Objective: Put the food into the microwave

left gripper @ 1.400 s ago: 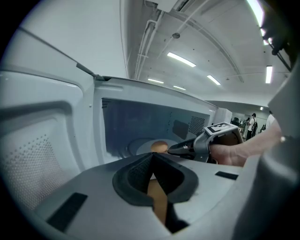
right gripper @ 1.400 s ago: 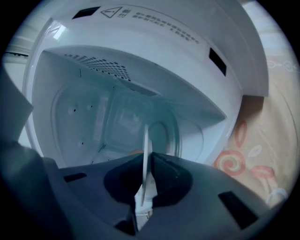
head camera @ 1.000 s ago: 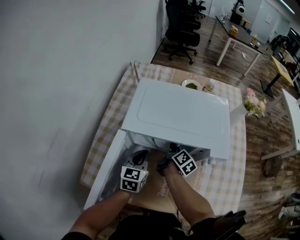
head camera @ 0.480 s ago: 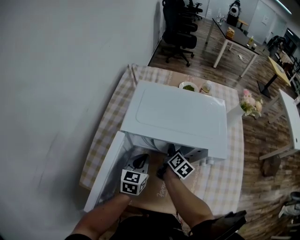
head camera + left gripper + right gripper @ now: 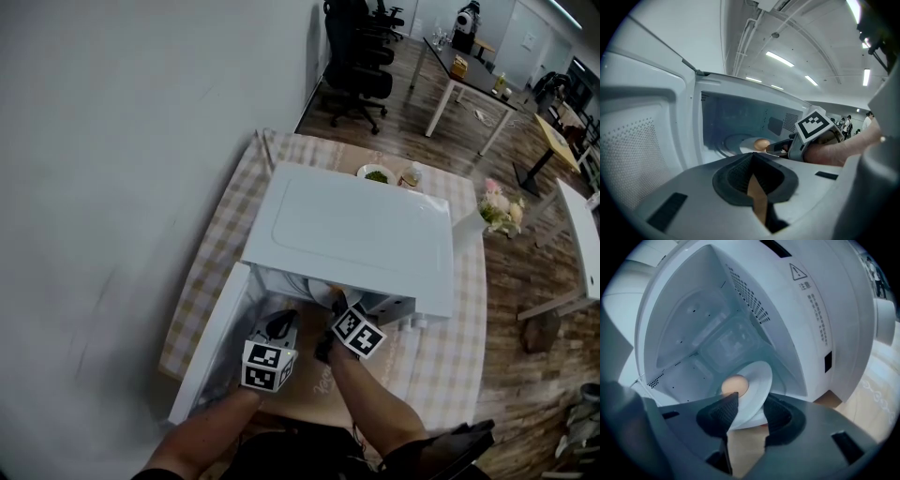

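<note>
**As the right jaws part, the plate sits inside the oven**

Because the microwave top covers its own cavity in the head view, the plate and the tips of the right gripper are hidden there; only its marker cube shows at the opening. In the right gripper view the white plate lies just ahead of the jaws, its near rim between the pads and partly cut off by them. The round pale-brown food sits on the plate beyond the tips; what it is cannot be made out. The left gripper has its tips together on nothing, with the open door to its left.

Compared with a second ago, the right gripper's cube is rolled to a new tilt. Its jaws have just been opening and now stand moderately apart, no longer pinching the rim.
</note>
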The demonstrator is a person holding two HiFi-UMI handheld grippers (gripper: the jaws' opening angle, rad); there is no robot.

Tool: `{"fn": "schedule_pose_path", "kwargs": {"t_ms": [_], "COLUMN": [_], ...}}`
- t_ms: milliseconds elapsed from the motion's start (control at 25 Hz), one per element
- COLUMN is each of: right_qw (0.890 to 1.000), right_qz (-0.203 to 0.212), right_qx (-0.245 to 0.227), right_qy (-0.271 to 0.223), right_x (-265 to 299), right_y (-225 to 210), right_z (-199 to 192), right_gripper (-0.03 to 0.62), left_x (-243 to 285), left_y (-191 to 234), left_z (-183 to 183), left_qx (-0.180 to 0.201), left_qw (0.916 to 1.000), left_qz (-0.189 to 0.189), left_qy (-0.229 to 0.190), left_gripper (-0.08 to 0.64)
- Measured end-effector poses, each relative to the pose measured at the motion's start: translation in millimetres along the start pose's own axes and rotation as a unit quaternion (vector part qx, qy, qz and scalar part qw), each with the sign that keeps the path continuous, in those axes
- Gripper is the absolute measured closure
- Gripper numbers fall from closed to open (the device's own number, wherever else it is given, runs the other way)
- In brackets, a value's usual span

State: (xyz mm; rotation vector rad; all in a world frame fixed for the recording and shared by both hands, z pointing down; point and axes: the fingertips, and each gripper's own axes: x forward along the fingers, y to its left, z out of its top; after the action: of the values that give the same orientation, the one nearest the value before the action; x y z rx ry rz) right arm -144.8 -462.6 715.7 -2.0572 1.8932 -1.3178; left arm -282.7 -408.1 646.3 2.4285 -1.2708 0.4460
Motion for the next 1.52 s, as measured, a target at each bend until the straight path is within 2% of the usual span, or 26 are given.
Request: {"fn": "schedule_pose_path", "kwargs": {"t_ms": [160,360,480,760,880,1160,1280,1400,1520], "right_qw": [1.000,0.999,0.999,0.995,0.988,0.974,0.973,0.980,0.988], "right_qz": [0.016,0.032,0.036,0.033,0.023,-0.004,-0.008,0.007,0.026], "right_qx": [-0.022,-0.013,-0.024,-0.088,-0.141,-0.203,-0.201,-0.175,-0.134], "right_qy": [0.009,0.010,0.008,0.022,0.054,0.103,0.116,0.097,0.076], "right_x": [-4,-9,-9,-11,-7,2,6,6,3], "right_y": [5,3,0,3,9,14,15,22,25], "right_z": [-2,-4,-1,-5,-14,-20,-21,-16,-10], "right_gripper": [0.320,0.318,0.318,0.260,0.228,0.211,0.209,0.208,0.177], "left_x": [-2,-1,-1,-3,-4,-9,-12,-14,-16], "left_y": [-3,-5,-6,-10,-11,-9,-9,-8,-8], "left_z": [2,4,2,1,-1,-6,-9,-10,-8], "left_qx": [-0.004,-0.006,-0.007,-0.001,0.004,-0.003,-0.008,-0.011,-0.012], "left_qw": [1.0000,1.0000,1.0000,1.0000,0.9999,0.9998,0.9998,0.9997,0.9997], "left_qz": [0.001,-0.002,-0.004,-0.010,-0.012,-0.017,-0.019,-0.020,-0.021], "left_qy": [-0.001,-0.006,-0.004,-0.002,-0.001,0.004,0.006,0.007,0.004], "left_gripper": [0.552,0.552,0.552,0.552,0.552,0.552,0.552,0.552,0.552]}}
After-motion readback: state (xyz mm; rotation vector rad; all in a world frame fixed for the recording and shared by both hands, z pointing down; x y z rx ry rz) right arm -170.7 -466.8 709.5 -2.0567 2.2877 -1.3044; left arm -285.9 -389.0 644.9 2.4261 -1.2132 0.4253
